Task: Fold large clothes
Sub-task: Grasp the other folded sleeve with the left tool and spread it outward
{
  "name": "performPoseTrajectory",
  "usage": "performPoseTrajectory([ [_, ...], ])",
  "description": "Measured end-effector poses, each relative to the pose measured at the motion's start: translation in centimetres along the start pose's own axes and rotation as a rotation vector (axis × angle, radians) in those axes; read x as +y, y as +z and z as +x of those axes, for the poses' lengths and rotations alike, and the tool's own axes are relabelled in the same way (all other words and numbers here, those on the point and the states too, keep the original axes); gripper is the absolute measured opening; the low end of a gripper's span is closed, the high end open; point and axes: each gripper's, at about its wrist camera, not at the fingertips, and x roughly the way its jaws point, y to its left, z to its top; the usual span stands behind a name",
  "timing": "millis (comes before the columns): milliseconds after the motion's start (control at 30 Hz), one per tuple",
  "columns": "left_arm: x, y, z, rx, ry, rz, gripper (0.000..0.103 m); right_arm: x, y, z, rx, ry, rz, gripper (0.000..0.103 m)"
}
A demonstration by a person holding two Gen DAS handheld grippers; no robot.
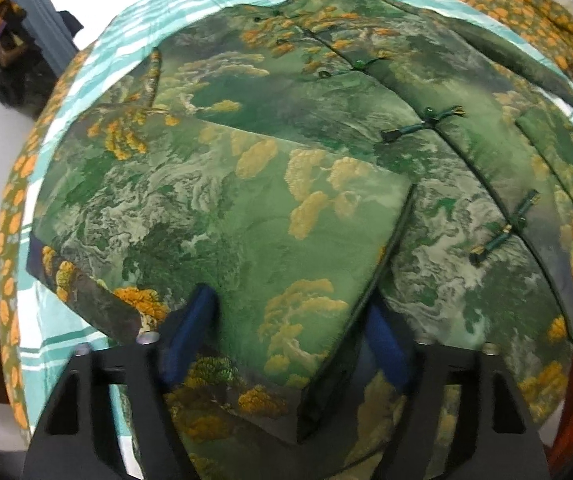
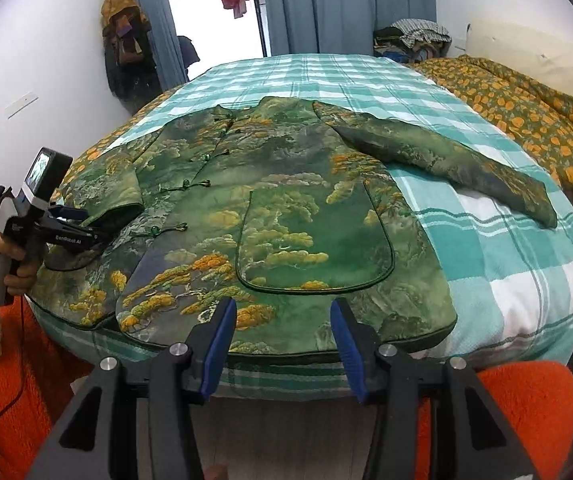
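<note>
Right wrist view: a green padded jacket (image 2: 270, 200) with yellow tree print lies front up on the checked bedsheet (image 2: 506, 264), hem toward the camera.
Sleeves: 1 sleeve (image 2: 438, 156) stretches out flat across the sheet; the other sleeve (image 1: 222, 216) is folded in over the jacket front.
Right gripper (image 2: 282, 332): jaws apart, hovering just above the hem, nothing between the blue pads.
Left gripper (image 1: 286, 344): straddles the folded sleeve's cuff; whether the pads press the cloth cannot be told.
Hand (image 2: 14, 268): grips the left tool's handle.
Quilt (image 2: 526, 108): orange-flowered, bunched beside the sheet.
</note>
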Motion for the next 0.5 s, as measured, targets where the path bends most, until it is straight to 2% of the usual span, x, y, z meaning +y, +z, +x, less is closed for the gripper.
performPoseTrajectory([
  [67,0.1,0.3,-0.1,0.012,-0.035,0.000,0.036,0.3,-0.1,0.1,0.005,0.005,-0.008,0.050],
  [167,0.5,0.6,-0.9,0.007,-0.079,-0.017,0.016,0.7,-0.1,0.2,0.008,0.008,-0.021,0.050],
  [367,3.9,0.4,-4.1,-0.068,-0.146,-0.136,0.011,1.2,-0.1,0.0,0.002,0.007,-0.044,0.050],
  [467,8.0,-0.1,-7.6,-0.139,-0.131,-0.238,0.011,1.2,-0.1,0.0,0.001,0.006,-0.042,0.050],
  [500,10.6,-0.4,-9.3,-0.173,-0.107,-0.296,0.011,1.2,-0.1,0.0,0.000,0.006,-0.041,0.050],
])
